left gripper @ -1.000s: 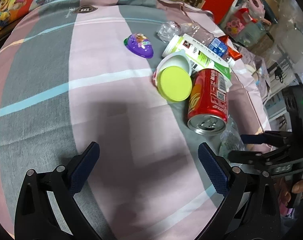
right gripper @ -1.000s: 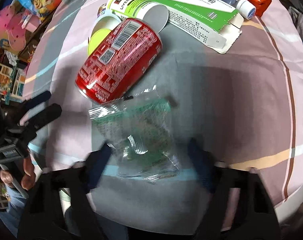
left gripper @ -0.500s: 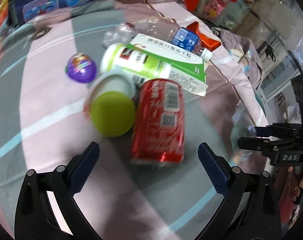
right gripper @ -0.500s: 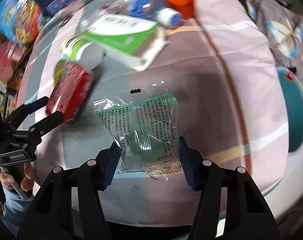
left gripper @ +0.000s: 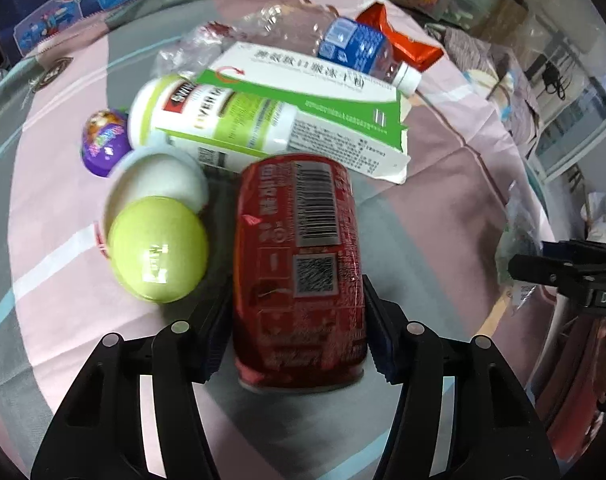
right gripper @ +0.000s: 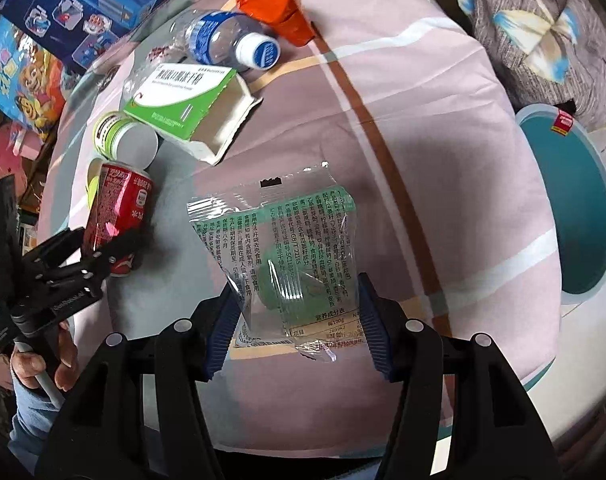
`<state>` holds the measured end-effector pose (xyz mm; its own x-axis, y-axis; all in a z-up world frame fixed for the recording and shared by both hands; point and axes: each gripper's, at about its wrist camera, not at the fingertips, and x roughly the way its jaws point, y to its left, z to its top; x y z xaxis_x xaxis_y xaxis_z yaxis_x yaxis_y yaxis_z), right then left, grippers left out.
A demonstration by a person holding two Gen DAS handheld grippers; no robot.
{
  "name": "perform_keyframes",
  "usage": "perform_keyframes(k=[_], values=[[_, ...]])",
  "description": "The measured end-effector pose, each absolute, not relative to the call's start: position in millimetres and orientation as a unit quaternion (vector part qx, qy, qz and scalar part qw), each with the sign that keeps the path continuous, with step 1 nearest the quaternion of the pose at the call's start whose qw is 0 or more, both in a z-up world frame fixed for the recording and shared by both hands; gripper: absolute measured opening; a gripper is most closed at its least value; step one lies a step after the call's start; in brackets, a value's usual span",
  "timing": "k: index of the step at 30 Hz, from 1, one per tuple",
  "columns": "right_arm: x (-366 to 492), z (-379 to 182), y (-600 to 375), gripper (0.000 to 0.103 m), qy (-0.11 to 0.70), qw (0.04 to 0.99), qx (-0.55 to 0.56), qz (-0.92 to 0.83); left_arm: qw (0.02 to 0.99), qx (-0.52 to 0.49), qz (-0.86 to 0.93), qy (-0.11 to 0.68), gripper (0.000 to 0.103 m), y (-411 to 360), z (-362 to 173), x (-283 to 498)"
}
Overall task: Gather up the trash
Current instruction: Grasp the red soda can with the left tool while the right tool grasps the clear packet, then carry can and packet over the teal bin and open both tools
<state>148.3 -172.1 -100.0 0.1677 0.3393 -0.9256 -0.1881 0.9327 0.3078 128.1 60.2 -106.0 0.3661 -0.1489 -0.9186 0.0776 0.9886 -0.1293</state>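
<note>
Left hand-held gripper (left gripper: 297,320): its jaws are closing on the red can (left gripper: 299,264), which lies on its side between the blue pads, the pads at or almost at the can's flanks near its bottom rim. Whether they already press on the metal cannot be told. The hold sits low on the can, so the far end may droop or swing on lifting; a smooth round wall may also roll out of the pads if the closing stops short.

Just beside the can, to the left in this view, lies a yellow-green lid (left gripper: 157,250) over a white cup (left gripper: 159,184). Beyond it are a white-and-green bottle (left gripper: 211,116) and a green-and-white carton (left gripper: 315,100), which lies close to the can's far end; a dragged can could push them across the sheet. A purple capsule (left gripper: 103,142), a clear water bottle (left gripper: 359,48) and an orange wrapper (left gripper: 399,40) lie further off.

Right hand-held gripper (right gripper: 299,320): half-closed around a clear plastic packet (right gripper: 287,256) with green print, which lies flat on the striped bed sheet (right gripper: 423,128). The pads stand at the packet's lower edges. Thin film may buckle or slide out, and pads set this low could catch the sheet as well.

A teal bin (right gripper: 575,208) stands past the bed's edge, on the right in this view. It is judged the likely drop point. The two hand-held grippers work close together, and a crossing path could make them knock.
</note>
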Motion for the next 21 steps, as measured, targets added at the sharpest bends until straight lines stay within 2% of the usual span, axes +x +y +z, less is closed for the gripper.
perform_keyframes(k=[12,21], values=[[154,-88,-232,0.054,0.595,0.776,0.123,0.169,0.853,-0.048,-0.1,0.51,0.058,37,-53,114],[164,-69,-309,0.054,0.552,0.802,0.187,0.133,0.849,-0.009,-0.139,0.51,0.058,-32,-30,137]])
